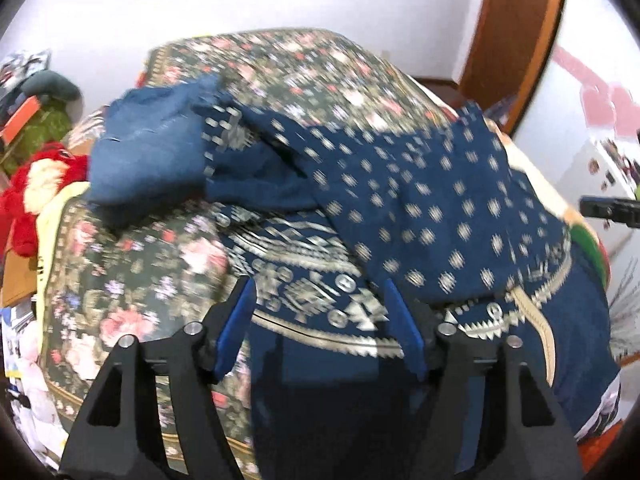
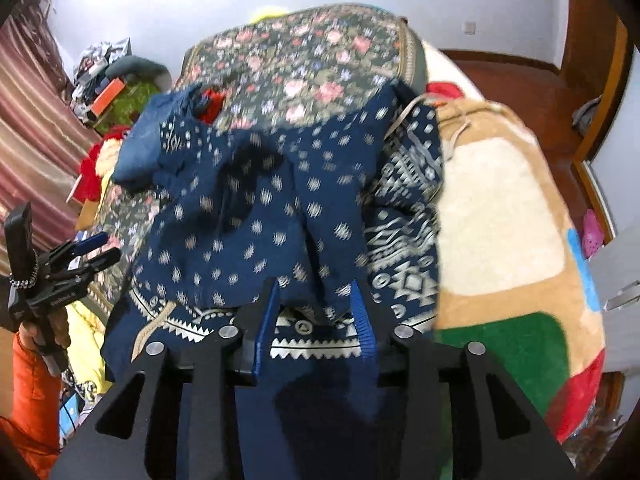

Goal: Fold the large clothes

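A large navy garment with white dots and a white patterned hem (image 1: 420, 200) lies rumpled across the bed; it also shows in the right wrist view (image 2: 256, 208). My left gripper (image 1: 320, 292) is open, its blue fingers (image 1: 240, 316) just above the hem band with nothing between them. My right gripper (image 2: 316, 292) is open too, its fingers (image 2: 362, 316) over a folded edge of the garment near the front hem. The left gripper also shows at the left of the right wrist view (image 2: 96, 248), held off the bed's side.
The bed carries a dark floral cover (image 1: 132, 280) and a tan, cream, green and red blanket (image 2: 500, 220). A folded blue cloth (image 1: 148, 152) lies at the garment's far left. Red plush and clutter (image 1: 36, 184) sit beside the bed. A wooden door frame (image 1: 516, 40) stands behind.
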Tool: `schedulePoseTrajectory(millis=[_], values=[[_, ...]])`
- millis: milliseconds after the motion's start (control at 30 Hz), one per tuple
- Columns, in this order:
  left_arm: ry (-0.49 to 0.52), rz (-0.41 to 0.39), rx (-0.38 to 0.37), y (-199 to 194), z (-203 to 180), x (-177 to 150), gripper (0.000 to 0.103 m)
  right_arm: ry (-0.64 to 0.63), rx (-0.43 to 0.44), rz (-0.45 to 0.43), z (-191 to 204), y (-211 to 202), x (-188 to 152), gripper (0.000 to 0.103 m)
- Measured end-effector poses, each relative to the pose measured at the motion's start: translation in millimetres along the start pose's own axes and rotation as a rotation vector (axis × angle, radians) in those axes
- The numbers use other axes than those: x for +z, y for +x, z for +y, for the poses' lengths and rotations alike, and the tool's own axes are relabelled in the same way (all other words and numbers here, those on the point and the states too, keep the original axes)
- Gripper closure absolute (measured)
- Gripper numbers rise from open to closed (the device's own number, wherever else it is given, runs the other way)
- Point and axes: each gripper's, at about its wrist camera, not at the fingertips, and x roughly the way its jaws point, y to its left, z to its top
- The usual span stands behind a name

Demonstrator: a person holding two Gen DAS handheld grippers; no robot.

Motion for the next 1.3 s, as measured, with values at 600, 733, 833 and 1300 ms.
schedulePoseTrajectory(millis=[600, 733, 833, 1300], values=[[-0.422, 0.054, -0.044, 85, 109, 46, 0.031, 0.192, -0.082, -0.044, -75, 43, 63, 0.053], [-0.459, 0.094, -0.058, 119, 118, 50, 0.031, 0.242, -0.083, 0.008, -96, 75, 77, 0.053], [-0.47, 0.104, -0.01, 139, 124, 53, 0.031, 0.289, -0.087, 0.062, -114, 103, 89, 0.053], [-0.622, 0.089, -0.142, 195, 138, 67, 0.031, 0.317, -0.018, 0.033, -130, 156, 114, 0.05]])
